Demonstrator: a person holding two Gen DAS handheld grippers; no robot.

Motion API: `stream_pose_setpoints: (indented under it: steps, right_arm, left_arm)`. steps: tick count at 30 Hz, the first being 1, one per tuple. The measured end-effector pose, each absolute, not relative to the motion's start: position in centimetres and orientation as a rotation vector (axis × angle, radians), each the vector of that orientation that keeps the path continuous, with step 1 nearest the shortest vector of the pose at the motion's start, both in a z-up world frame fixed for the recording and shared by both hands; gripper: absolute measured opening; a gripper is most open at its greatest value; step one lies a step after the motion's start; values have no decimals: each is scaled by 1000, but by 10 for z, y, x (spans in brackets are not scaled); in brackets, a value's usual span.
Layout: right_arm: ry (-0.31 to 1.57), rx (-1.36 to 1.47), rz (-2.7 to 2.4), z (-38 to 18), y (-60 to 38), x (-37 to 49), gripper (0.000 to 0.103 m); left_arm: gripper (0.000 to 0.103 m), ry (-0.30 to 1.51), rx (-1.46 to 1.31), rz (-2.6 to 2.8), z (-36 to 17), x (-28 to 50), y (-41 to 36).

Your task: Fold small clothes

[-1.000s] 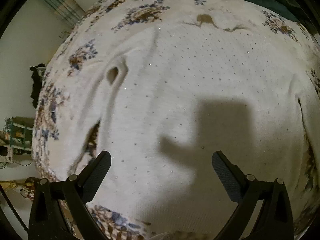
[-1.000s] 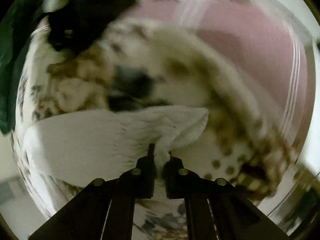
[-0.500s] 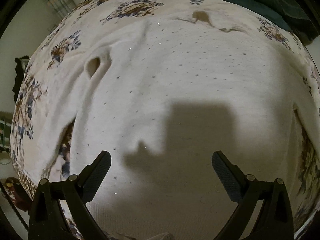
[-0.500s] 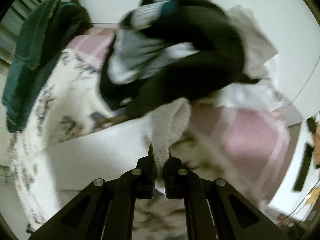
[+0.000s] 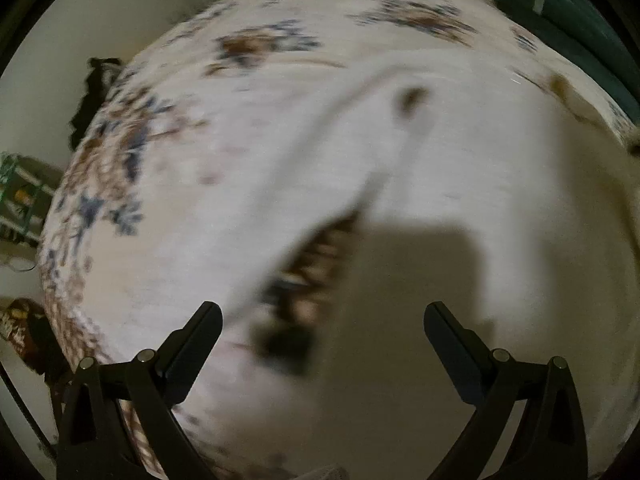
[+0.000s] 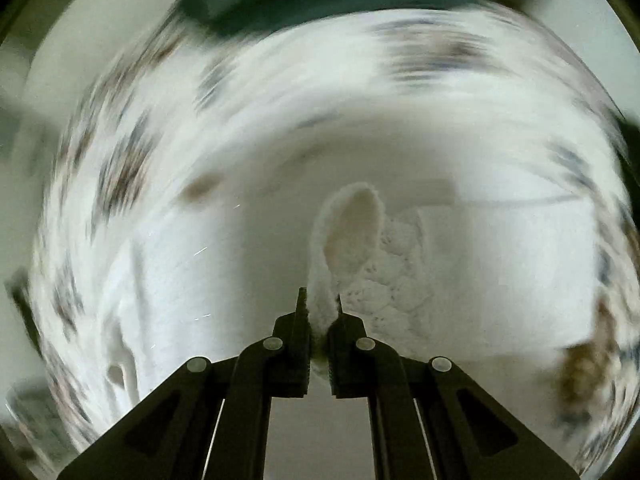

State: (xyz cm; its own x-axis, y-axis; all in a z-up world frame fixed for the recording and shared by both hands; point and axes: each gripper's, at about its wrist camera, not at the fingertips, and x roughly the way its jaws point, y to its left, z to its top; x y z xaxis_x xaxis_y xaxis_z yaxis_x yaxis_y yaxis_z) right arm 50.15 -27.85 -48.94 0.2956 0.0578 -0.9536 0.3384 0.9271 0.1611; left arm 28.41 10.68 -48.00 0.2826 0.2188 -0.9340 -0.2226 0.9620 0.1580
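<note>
White knitted garment (image 6: 400, 280), small, soft textured weave: a cuffed edge (image 6: 352, 232) rises as a loop straight ahead of the right gripper (image 6: 319, 312), whose jaws are pressed nearly together, pinching that edge between them. The rest of the knit spreads below and beyond the jaws on both sides, bunched just right of the fingertips. View is strongly motion-blurred past the pinched loop.

In the left wrist view, the same white garment (image 5: 460, 208) lies flat ahead of and to the right of the left gripper (image 5: 320, 320). Jaws spread wide, nothing between them, not touching the cloth as far as can be told. A blocky shadow falls on the knit between the jaws and ahead of the right-hand one. A garment edge runs diagonally ahead of the left-hand jaw; beneath it shows the cream bedsheet with blue and brown floral print (image 5: 120, 168), which extends further ahead and left. Dark green fabric (image 5: 568, 12) lies far ahead to the right, at the sheet's edge. Frame blurred; fine detail unreadable.
</note>
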Motion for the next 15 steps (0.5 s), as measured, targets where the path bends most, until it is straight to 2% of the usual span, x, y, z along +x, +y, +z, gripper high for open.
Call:
stream_pose_setpoints:
  steps: [6,11,13,15]
  right_arm:
    - [1339,135,-15,-521,-66,558,6]
    - [1435,-23,-42,-559,8,570,8]
    - [1457,27,-20,-562,7,568,15]
    - [1473,158,46,-552,-7,555,35]
  left_arm:
    - [103,1204,-8,378,-477,272,176]
    - [103,1215,-54,410,-483,264,211]
    - [103,1229,-90,416,-482,260,227]
    - [103,1252,-144,424,-479,253,245]
